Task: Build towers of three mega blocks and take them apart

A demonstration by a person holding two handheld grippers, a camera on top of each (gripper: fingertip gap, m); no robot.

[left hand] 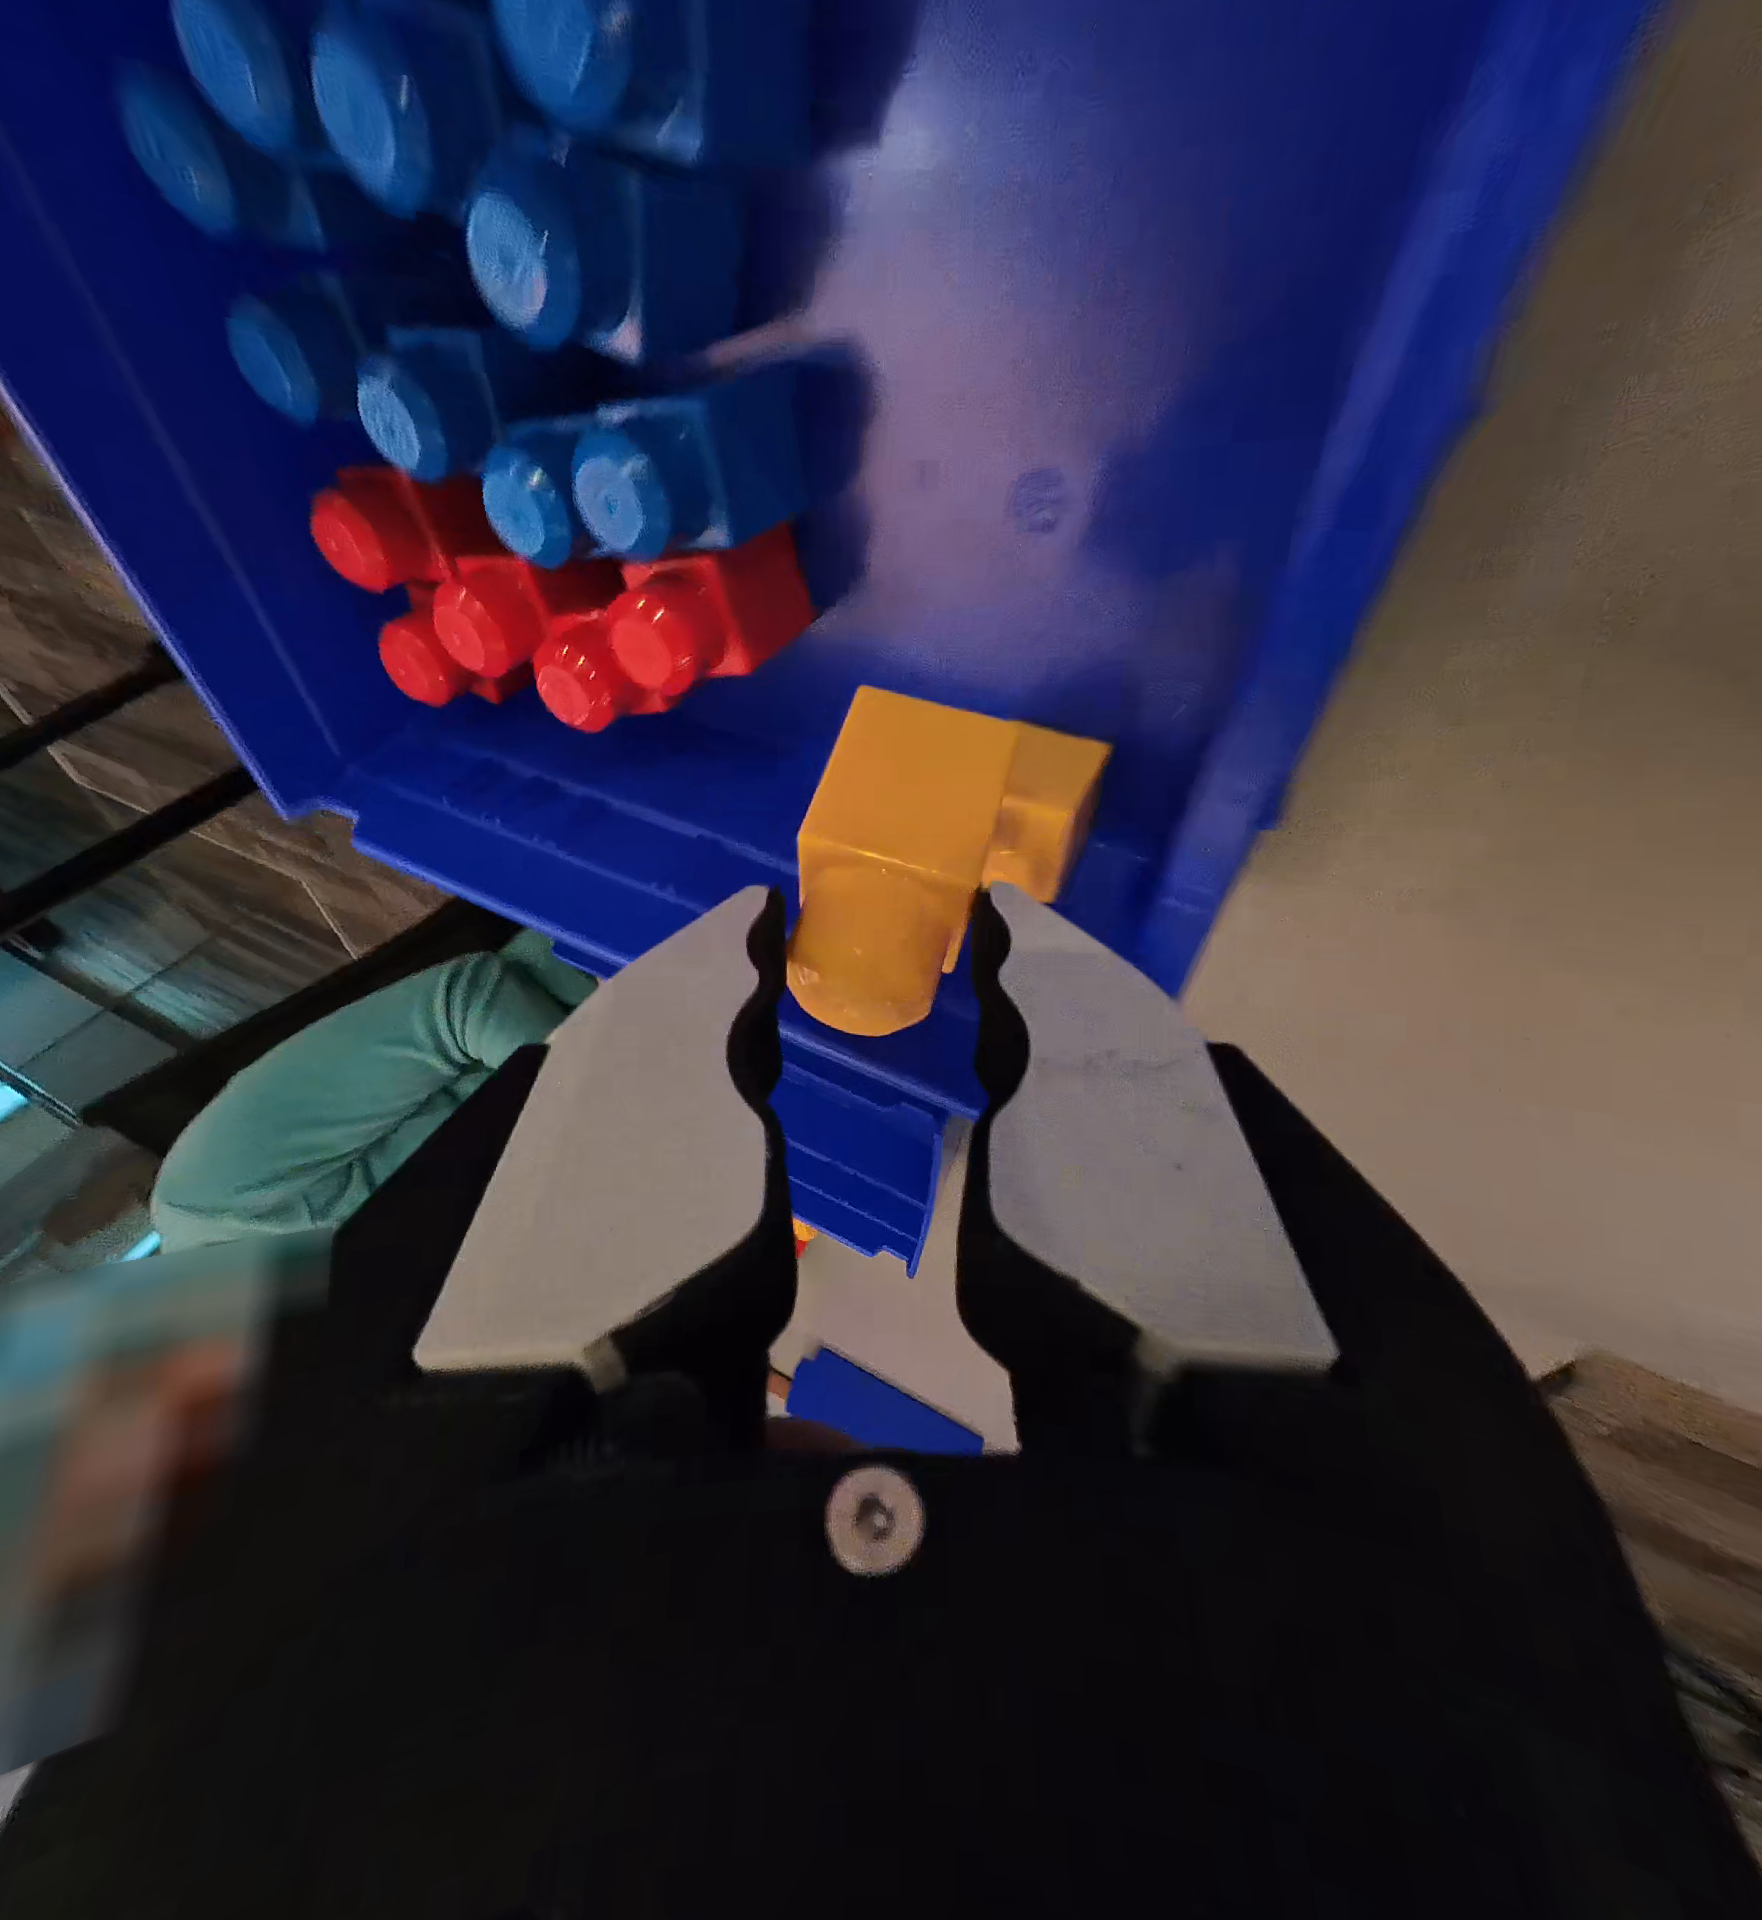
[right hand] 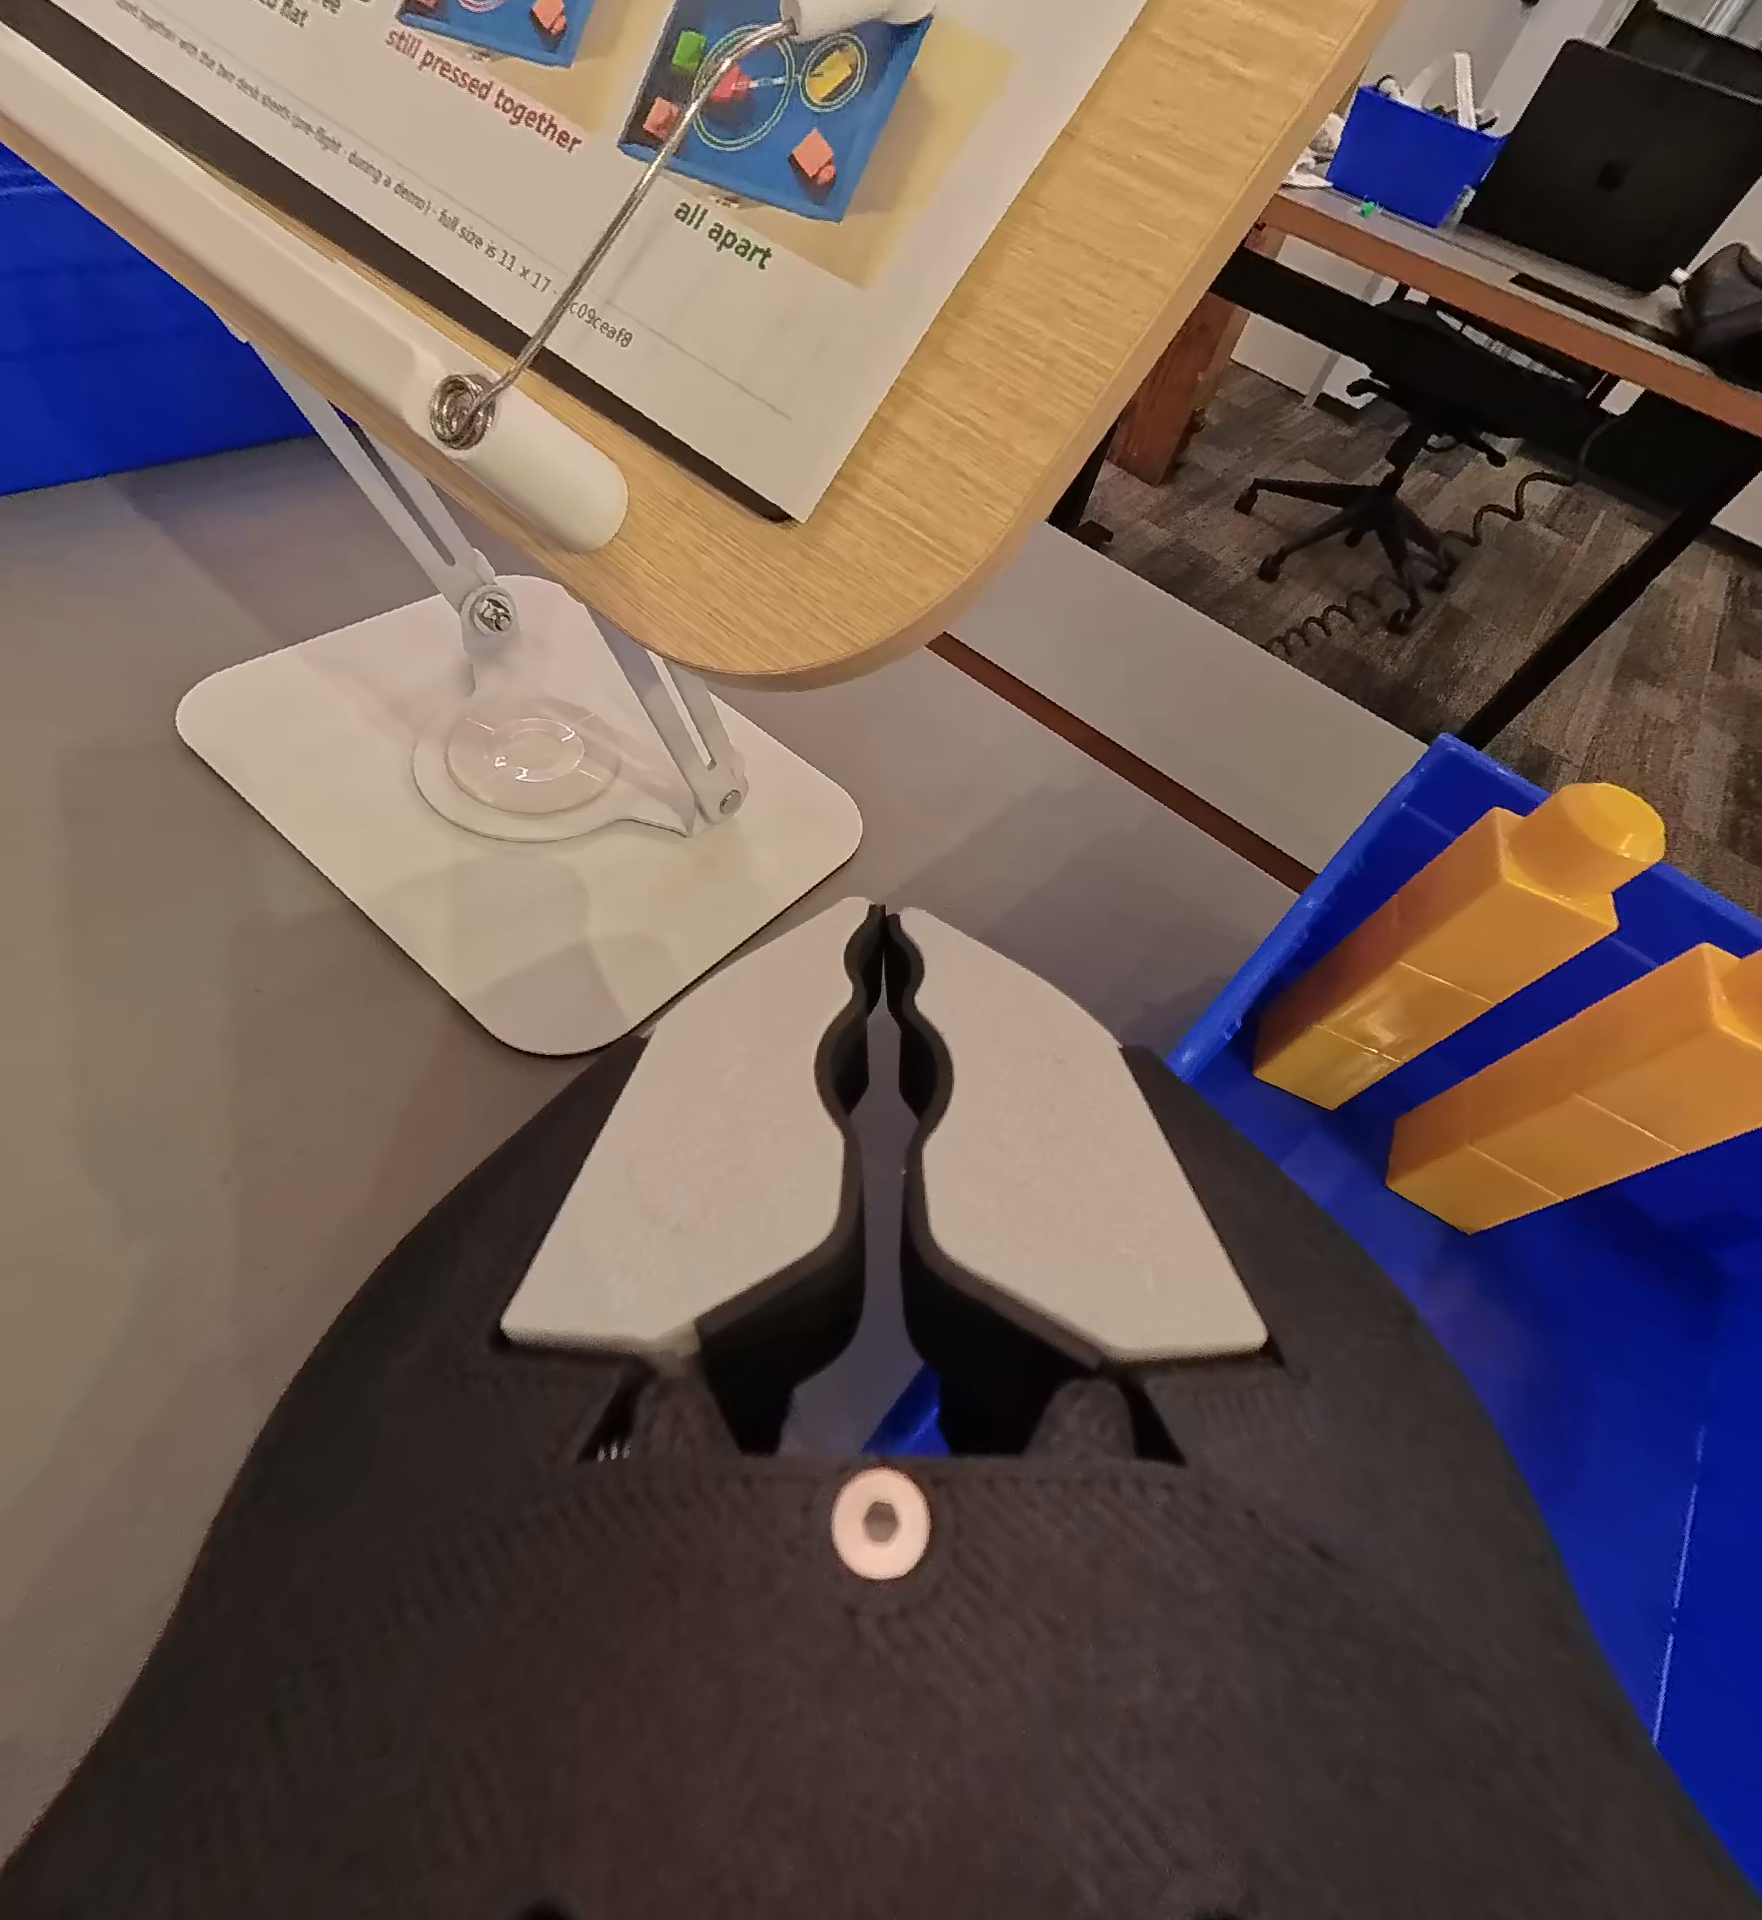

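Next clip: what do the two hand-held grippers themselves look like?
Both match: the left hand-held gripper and right hand-held gripper have a black textured body, two light grey wedge-shaped fingers lined with wavy black pads, and one pale screw at the centre. No cables visible.
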